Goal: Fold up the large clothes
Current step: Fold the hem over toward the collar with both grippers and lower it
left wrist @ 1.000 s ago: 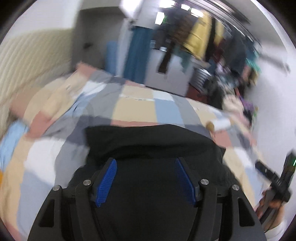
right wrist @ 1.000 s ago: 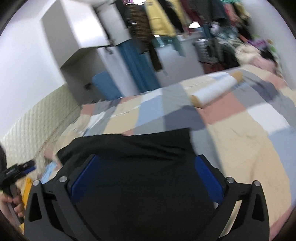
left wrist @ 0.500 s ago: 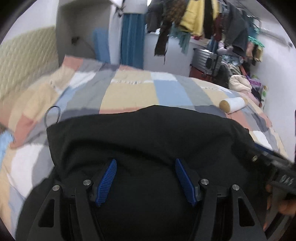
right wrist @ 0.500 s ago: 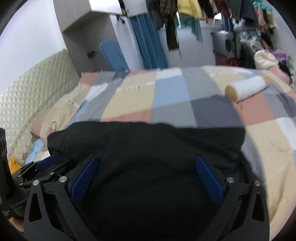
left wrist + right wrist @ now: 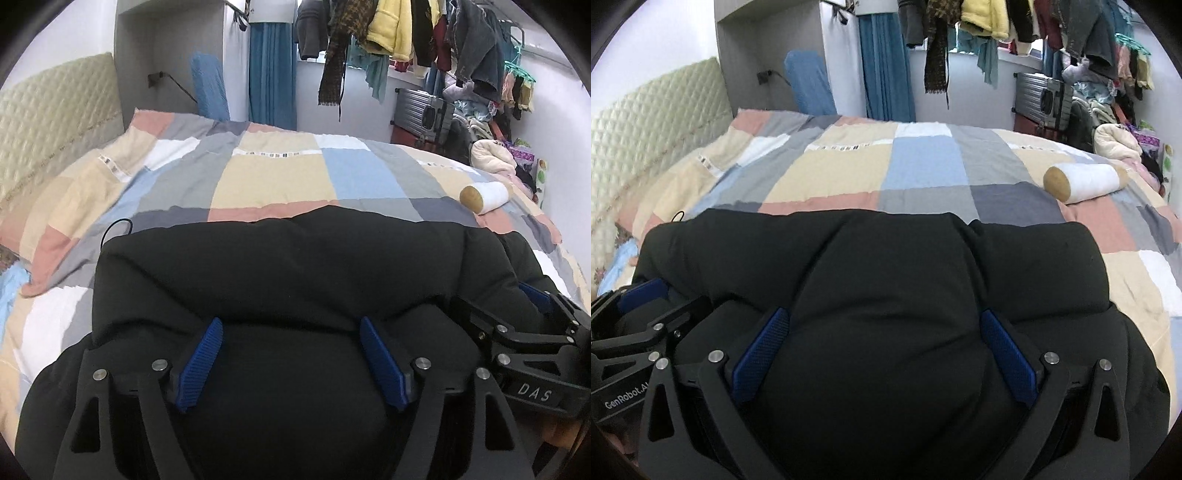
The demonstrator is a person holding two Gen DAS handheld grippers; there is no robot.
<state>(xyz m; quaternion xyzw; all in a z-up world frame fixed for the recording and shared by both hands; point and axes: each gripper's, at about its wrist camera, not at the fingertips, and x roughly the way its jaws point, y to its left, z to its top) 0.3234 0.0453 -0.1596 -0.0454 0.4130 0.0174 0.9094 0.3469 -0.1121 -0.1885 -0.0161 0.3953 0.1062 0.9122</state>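
frames: black plastic, triangular cut-outs on both grippers
pads (image 5: pixel 201 363): ribbed, blue
screws (image 5: pixel 715 356): round, silver
markings: "DAS" lower right in left view, "GenRobot.AI" lower left in right view

Black padded garment (image 5: pixel 886 295) bulging across lower frame, spread on patchwork quilt (image 5: pixel 923 166). Right gripper (image 5: pixel 882 354) jaws wide apart, garment bulk between blue pads (image 5: pixel 761 354). Left gripper (image 5: pixel 639 314) at lower left edge. White bolster (image 5: pixel 1086 182) at right.
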